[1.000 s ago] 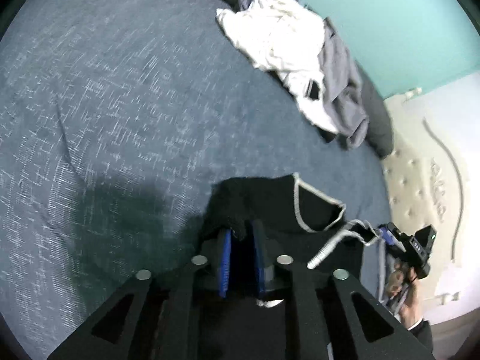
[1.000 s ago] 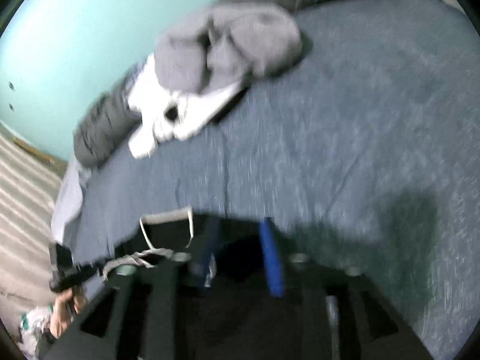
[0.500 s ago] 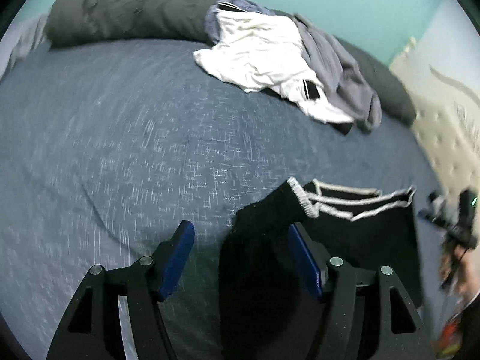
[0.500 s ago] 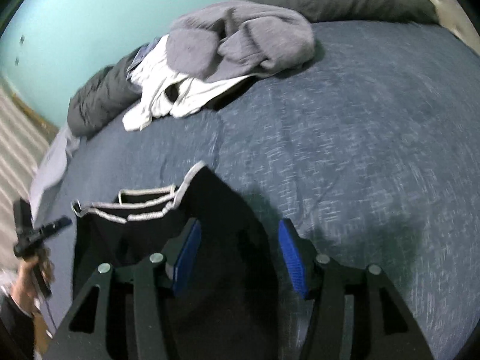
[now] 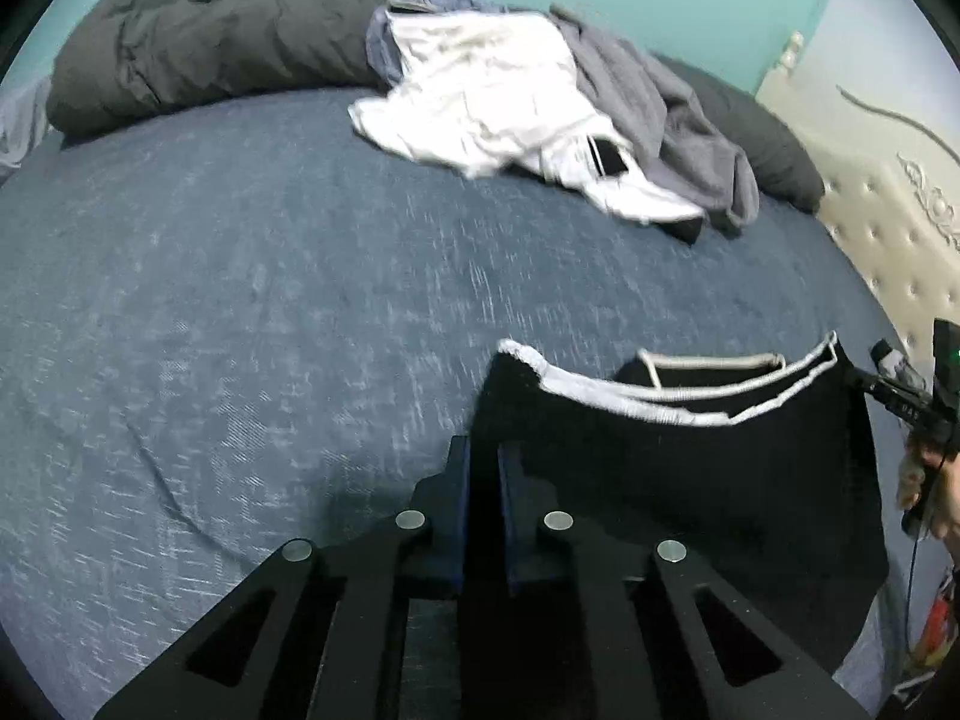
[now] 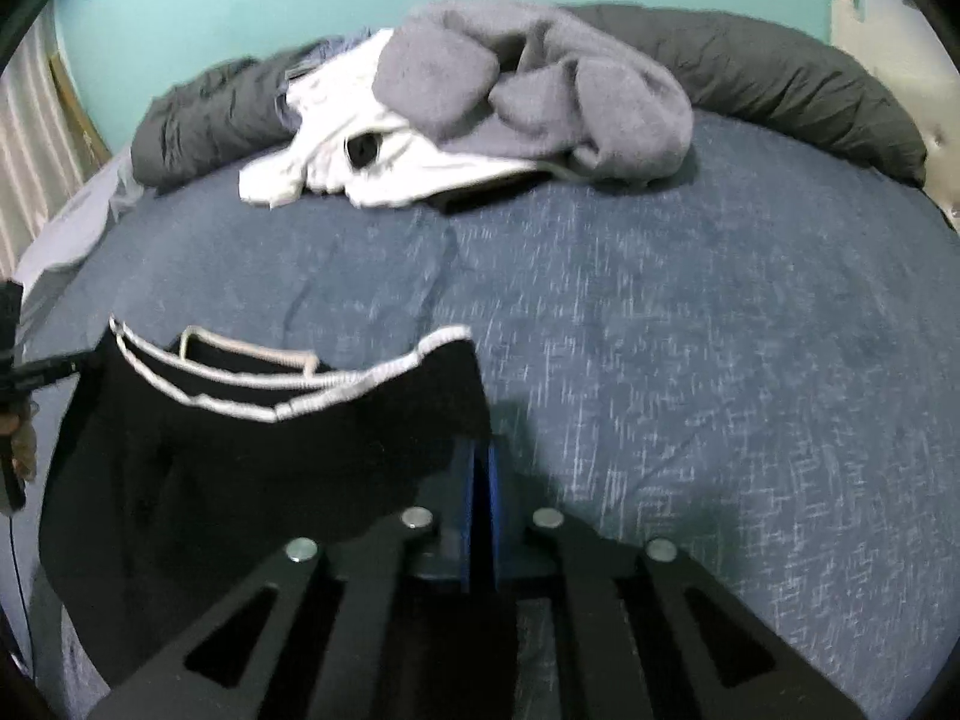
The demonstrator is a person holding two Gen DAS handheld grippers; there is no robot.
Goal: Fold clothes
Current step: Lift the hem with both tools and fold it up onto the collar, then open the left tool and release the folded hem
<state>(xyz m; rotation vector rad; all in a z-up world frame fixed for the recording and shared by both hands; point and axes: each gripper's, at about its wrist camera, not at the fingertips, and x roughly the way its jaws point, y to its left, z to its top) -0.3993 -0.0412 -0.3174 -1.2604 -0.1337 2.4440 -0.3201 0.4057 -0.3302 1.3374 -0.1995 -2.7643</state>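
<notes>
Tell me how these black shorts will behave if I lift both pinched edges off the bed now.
The black shorts will probably sag between the left gripper and right gripper: the cloth lies limp and flat on the bed. They look thin, so likely light. The loose white-trimmed hems may flop open.

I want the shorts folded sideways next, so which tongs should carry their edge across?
Either: left tongs and right tongs each pinch a side edge of the black shorts; neither looks better placed.
</notes>
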